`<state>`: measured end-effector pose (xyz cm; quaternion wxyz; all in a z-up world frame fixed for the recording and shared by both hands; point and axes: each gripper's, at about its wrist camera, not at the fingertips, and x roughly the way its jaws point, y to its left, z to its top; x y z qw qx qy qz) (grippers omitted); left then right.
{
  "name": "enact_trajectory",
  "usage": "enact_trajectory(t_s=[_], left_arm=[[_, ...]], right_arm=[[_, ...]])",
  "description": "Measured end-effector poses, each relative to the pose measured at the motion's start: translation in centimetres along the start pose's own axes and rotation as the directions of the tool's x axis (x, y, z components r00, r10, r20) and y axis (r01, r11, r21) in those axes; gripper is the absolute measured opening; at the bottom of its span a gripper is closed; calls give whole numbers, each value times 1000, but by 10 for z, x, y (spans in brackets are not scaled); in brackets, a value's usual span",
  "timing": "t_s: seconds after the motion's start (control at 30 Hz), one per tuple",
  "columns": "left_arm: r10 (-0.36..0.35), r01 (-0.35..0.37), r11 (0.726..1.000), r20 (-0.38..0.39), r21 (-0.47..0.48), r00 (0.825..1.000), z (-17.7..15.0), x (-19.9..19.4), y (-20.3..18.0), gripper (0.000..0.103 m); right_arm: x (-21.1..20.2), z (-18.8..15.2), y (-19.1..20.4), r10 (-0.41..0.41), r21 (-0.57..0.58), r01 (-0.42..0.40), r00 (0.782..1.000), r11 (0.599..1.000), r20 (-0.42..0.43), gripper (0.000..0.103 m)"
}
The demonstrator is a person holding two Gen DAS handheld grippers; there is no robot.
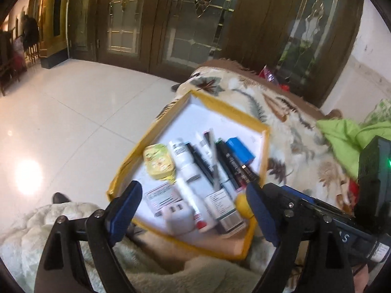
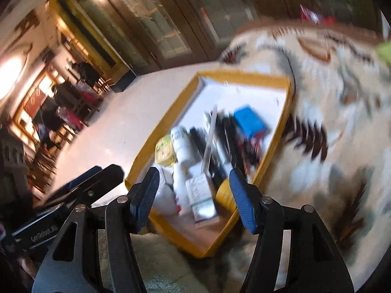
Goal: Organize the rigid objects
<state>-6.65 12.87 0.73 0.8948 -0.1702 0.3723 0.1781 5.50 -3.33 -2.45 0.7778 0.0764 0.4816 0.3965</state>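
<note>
A shallow yellow-rimmed tray with a white floor lies on a leaf-patterned blanket. In it lie several small items: a yellow-green round packet, a white tube, black pens, a blue box, small cartons, a white charger plug and a yellow ball. My left gripper is open and empty above the tray's near end. My right gripper is open and empty over the same end of the tray; that view is blurred.
A pale fluffy throw lies at the near left. A green cloth lies at the right. White tiled floor spreads left of the blanket, with dark wooden glass doors behind. The other gripper's body shows at the right.
</note>
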Motion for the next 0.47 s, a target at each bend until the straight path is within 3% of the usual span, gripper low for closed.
enact_trajectory(t_s=[0.07,0.27,0.47], left_arm=[[38,-38,999,13,0,999,-3,-2,-4,89],[1,1,998,17,-68,1000,-6,0,7,89],[46,-46,999,28,-3,999,-6,1,-8,89]], right_arm=[[7,-5,-5,-9,20,9,1000,1000,-28,60],[14,-6,-4,-79,-24,78,995,997,-57,60],[14,2,-1,-113,-73,109,993,991,-44,60]])
